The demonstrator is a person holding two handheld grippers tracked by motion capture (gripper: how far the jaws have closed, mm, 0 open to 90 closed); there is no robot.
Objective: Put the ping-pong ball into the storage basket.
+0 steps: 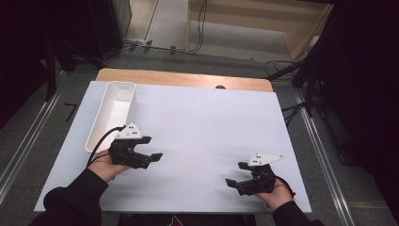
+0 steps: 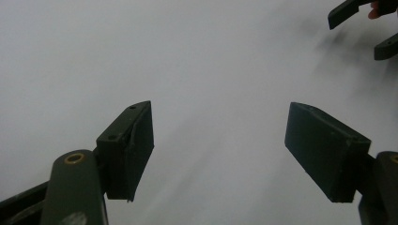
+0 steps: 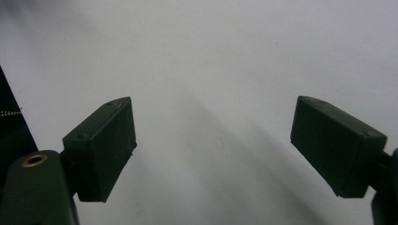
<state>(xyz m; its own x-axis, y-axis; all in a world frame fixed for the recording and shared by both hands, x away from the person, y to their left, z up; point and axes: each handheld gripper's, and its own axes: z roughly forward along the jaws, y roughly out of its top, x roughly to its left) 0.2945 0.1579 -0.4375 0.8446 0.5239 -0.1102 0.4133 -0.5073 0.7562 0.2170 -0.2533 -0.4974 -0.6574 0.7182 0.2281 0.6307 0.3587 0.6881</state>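
Left gripper (image 1: pixel 149 149): jaws spread wide, holding nothing, above the white table sheet (image 1: pixel 202 127).
Right gripper (image 1: pixel 237 178): jaws spread wide, holding nothing, near the sheet's front right.
Nearest thing: long white plastic bin (image 1: pixel 112 114), far left of the sheet.
Bin axis: running away from the person.
Bearing: beyond and left of the left gripper.
Nearer hand: left, judged.

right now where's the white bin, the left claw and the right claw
white bin (image 1: pixel 123 88), high view, on its far rim
left claw (image 1: pixel 151 148), high view, midway between its open jaw tips
right claw (image 1: pixel 235 174), high view, midway between its open jaw tips
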